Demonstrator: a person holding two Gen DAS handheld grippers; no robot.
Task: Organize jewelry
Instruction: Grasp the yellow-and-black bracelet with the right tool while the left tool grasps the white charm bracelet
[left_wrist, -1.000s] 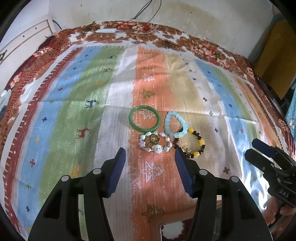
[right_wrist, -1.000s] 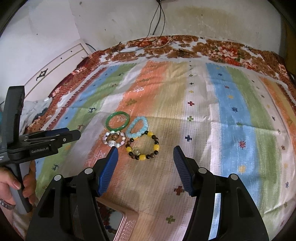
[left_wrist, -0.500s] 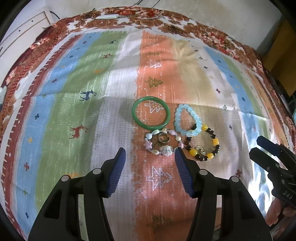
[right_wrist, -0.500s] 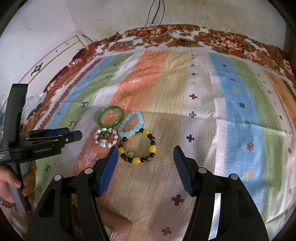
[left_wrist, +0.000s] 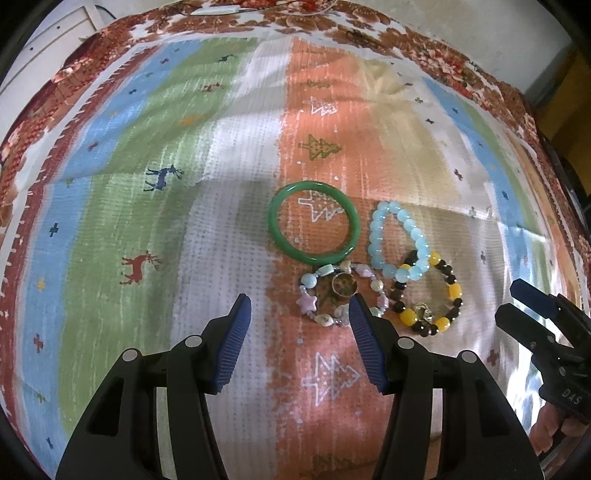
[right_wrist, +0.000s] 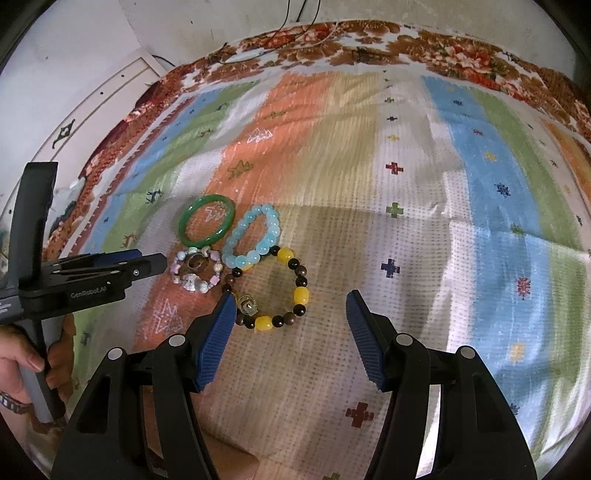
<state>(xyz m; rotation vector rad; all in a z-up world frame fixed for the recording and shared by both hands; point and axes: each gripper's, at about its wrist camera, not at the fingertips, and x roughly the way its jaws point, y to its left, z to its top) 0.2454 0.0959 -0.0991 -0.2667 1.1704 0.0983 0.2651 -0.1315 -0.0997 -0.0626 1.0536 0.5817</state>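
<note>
Several bracelets lie together on a striped cloth. A green bangle (left_wrist: 314, 222) (right_wrist: 207, 220) lies furthest. A light blue bead bracelet (left_wrist: 399, 240) (right_wrist: 255, 236) is to its right. A pastel stone bracelet (left_wrist: 340, 293) (right_wrist: 197, 271) with a ring (left_wrist: 344, 285) inside lies nearest my left gripper (left_wrist: 300, 345), which is open and empty; its right finger (left_wrist: 365, 347) covers the bracelet's near edge. A yellow and dark bead bracelet (left_wrist: 430, 295) (right_wrist: 269, 291) lies just ahead of my right gripper (right_wrist: 290, 339), open and empty.
The striped cloth (left_wrist: 184, 221) (right_wrist: 461, 258) has a floral border (right_wrist: 406, 40) and covers the whole surface. A wall with cables (right_wrist: 295, 14) stands behind it. White furniture (right_wrist: 103, 96) is at the far left. A pinkish box edge (right_wrist: 229, 465) shows below my right gripper.
Both grippers have moved forward and down toward the bracelets, which now look larger and closer. The bracelets have not moved. Both grippers stay open.
</note>
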